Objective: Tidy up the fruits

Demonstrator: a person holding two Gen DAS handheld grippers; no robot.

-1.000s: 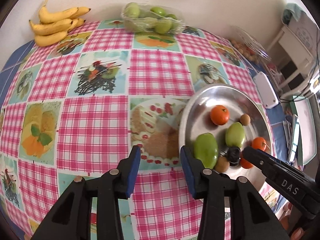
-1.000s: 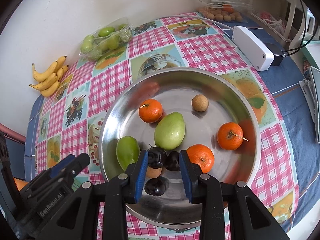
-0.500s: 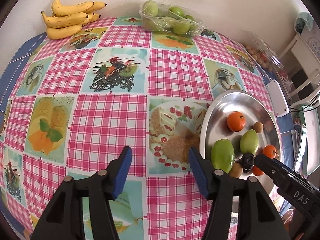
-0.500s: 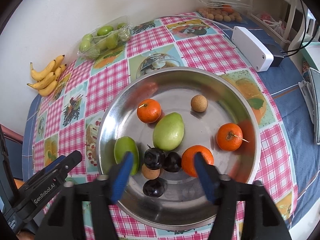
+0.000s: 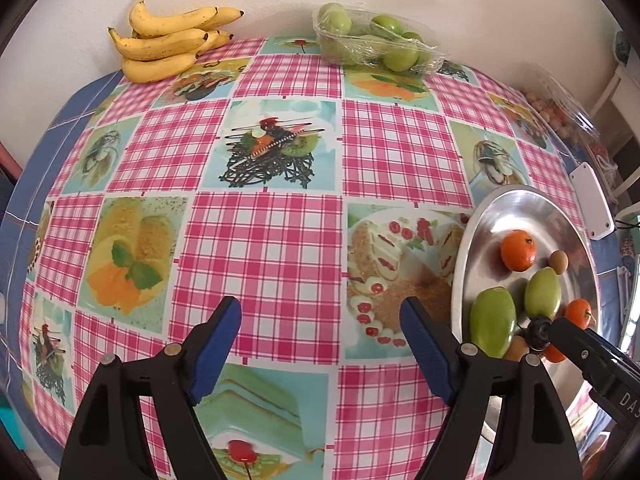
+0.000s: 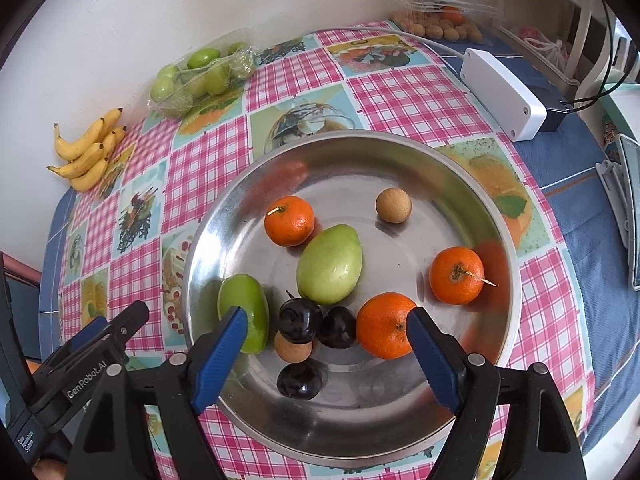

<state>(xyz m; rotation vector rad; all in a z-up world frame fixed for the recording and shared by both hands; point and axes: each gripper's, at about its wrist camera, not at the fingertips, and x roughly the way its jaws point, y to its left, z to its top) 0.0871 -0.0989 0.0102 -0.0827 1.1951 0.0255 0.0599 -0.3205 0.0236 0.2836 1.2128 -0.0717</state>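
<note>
Fruit sits gathered in the steel bowl (image 6: 472, 184), the landmark for everything else on the checked tabletop (image 5: 264, 248). Inside it lie three oranges (image 6: 289, 220), two green mangoes (image 6: 330, 264), a cluster of dark plums (image 6: 300, 319) near the front wall, and two small tan longans (image 6: 393, 205).

The right gripper (image 6: 326, 356) hangs over the bowl's near edge, its jaws having just been opening and now spread wide, touching nothing; the plums and one longan lie in the gap below them, which looks like a fresh release there or a line-up for the next pick.

The left gripper (image 5: 320, 344) hovers left of the bowl above bare cloth, jaws likewise just opened and empty, probably waiting its turn.

Far behind the bowl, against the wall, rest a bunch of bananas (image 5: 168, 44) and a wrapped tray of green fruit (image 5: 376, 42). A clear box of longans (image 6: 436, 26) stands beyond the bowl's right side. These seem not yet sorted.
</note>
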